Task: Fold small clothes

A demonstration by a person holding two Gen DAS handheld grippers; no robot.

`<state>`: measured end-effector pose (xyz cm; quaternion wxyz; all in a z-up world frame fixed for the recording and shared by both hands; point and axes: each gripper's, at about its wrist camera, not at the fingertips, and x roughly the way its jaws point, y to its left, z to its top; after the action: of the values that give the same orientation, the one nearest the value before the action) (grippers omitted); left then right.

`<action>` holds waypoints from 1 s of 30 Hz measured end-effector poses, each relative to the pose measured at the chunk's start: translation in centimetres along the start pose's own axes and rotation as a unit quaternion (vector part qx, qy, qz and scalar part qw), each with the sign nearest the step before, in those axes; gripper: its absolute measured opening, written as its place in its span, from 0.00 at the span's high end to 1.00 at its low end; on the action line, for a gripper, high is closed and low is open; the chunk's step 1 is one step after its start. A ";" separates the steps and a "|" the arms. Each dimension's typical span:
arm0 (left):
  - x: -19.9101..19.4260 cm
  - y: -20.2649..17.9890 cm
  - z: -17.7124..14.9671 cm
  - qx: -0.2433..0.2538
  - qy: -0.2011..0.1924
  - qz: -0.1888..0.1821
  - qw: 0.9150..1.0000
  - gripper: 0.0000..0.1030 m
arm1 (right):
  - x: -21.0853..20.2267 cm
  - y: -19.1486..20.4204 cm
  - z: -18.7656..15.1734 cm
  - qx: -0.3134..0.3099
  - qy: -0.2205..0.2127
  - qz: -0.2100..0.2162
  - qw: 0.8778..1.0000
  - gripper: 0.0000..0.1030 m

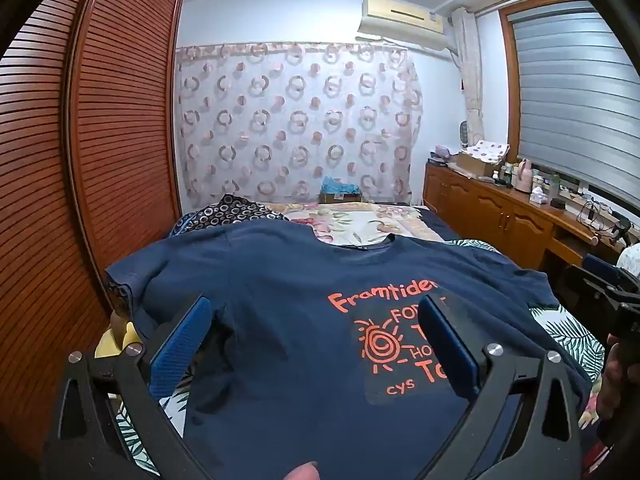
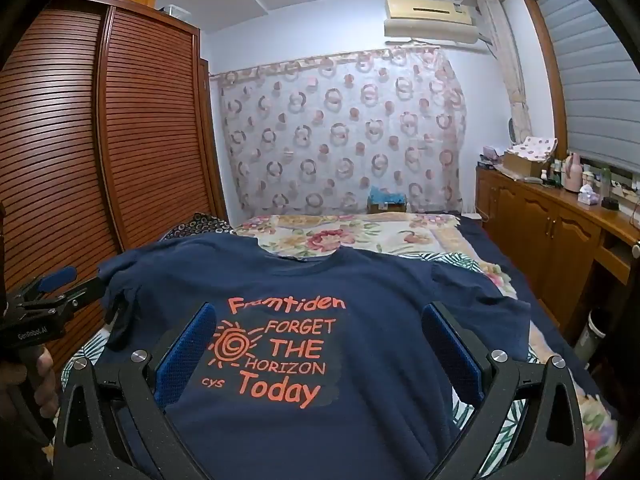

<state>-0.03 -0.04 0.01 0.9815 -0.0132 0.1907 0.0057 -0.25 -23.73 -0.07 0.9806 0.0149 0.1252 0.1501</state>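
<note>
A navy T-shirt (image 1: 288,292) (image 2: 380,292) with orange print lies spread flat, front up, on the bed, collar away from me. My left gripper (image 1: 316,312) hovers open over the shirt's left half, its blue pads (image 1: 182,348) wide apart with only the flat cloth below. My right gripper (image 2: 320,320) stands open the same way over the printed chest, nothing pinched between its pads (image 2: 188,356). The left gripper (image 2: 60,284) also shows at the left edge of the right wrist view, held by a hand. The right gripper's body (image 1: 612,292) shows at the right edge of the left wrist view.
The bed's floral cover (image 2: 352,232) stretches beyond the collar toward a circle-patterned curtain (image 2: 344,136). A louvred wooden wardrobe (image 1: 80,160) runs close along the left. A wooden sideboard (image 2: 560,224) crowded with bottles stands to the right under the window. A dark patterned cloth (image 1: 232,210) lies past the left shoulder.
</note>
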 end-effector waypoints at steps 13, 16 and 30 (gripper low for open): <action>0.0 0.0 0.0 -0.001 -0.001 -0.001 1.000 0.00 | -0.1 0.1 0.2 0.001 -0.002 0.001 1.000 0.00; 0.0 0.0 0.0 0.000 -0.002 0.000 1.000 0.00 | 0.2 0.2 0.3 0.001 -0.002 0.002 1.000 0.00; 0.0 0.0 0.0 0.001 -0.001 0.000 1.000 0.00 | 0.0 0.2 0.3 -0.001 -0.005 0.002 1.000 0.00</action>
<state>-0.06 -0.02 0.04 0.9818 -0.0122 0.1894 0.0059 -0.25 -23.55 0.24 0.9809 0.0150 0.1196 0.1524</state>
